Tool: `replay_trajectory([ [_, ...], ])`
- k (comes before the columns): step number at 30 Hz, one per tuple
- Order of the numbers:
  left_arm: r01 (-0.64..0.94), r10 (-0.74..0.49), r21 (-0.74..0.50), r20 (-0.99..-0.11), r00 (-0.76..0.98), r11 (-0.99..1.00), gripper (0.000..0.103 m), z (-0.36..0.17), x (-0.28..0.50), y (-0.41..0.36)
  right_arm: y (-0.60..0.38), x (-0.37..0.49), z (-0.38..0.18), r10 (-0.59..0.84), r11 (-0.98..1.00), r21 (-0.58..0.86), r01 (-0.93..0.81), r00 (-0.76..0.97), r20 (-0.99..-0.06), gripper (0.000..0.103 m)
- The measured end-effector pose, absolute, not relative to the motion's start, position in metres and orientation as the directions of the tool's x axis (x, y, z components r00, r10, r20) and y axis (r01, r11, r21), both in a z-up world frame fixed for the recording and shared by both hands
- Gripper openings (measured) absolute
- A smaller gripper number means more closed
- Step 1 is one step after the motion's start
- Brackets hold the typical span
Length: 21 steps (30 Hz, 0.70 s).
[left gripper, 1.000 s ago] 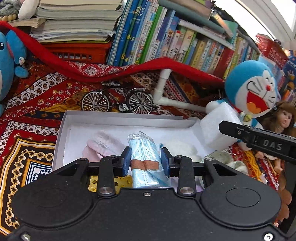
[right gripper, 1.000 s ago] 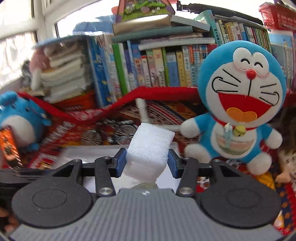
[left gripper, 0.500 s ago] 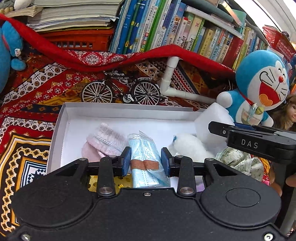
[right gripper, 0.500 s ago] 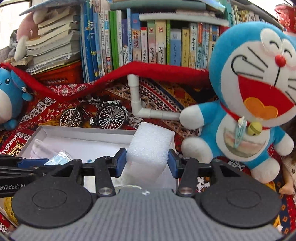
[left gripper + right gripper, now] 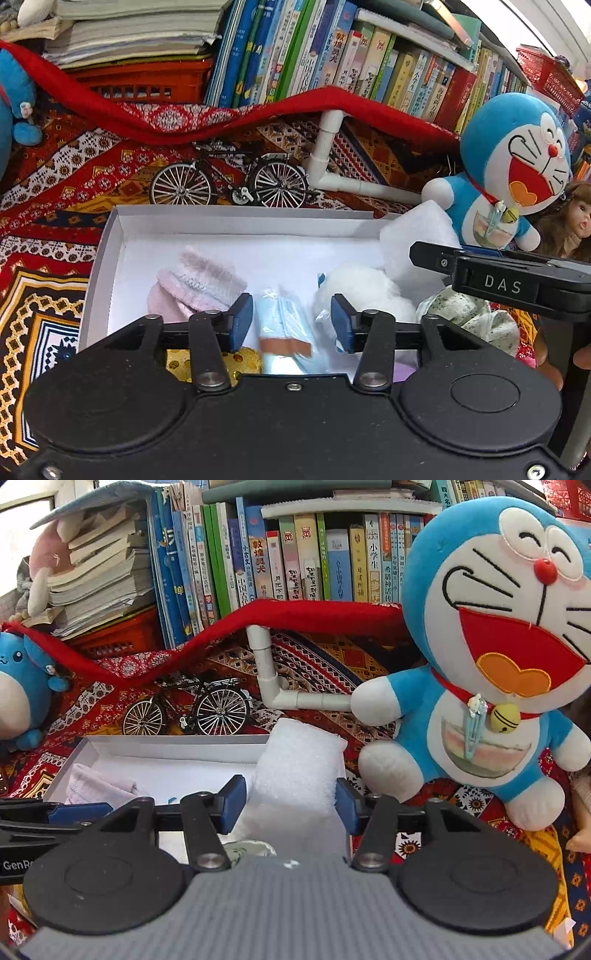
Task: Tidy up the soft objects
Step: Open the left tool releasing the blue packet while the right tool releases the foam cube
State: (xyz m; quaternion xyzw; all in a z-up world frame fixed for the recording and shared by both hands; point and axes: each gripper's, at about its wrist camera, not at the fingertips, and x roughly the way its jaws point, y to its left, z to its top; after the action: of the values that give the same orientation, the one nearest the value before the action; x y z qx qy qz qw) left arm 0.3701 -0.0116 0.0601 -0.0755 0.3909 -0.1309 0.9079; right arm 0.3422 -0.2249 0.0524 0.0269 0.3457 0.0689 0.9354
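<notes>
While both sets of jaws are opening, we see our left gripper [image 5: 291, 323] straddling the mask packet [image 5: 284, 325] and our right gripper [image 5: 287, 803] straddling the foam block [image 5: 299, 771], lower centre, pads clear, inside the white box [image 5: 110, 236].

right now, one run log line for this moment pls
left gripper: opening, mask pack between | right gripper: opening, foam block between | white box: receiving
</notes>
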Motion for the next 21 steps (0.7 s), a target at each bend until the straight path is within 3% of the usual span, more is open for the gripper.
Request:
replay_trajectory([
  [21,0.19,-0.307,-0.252,-0.599,0.74,0.949,0.076,0.12,0.322,0.006,-0.238,0.291,0.104,0.231,0.973,0.153,-0.175,0.808,-0.542,0.07],
])
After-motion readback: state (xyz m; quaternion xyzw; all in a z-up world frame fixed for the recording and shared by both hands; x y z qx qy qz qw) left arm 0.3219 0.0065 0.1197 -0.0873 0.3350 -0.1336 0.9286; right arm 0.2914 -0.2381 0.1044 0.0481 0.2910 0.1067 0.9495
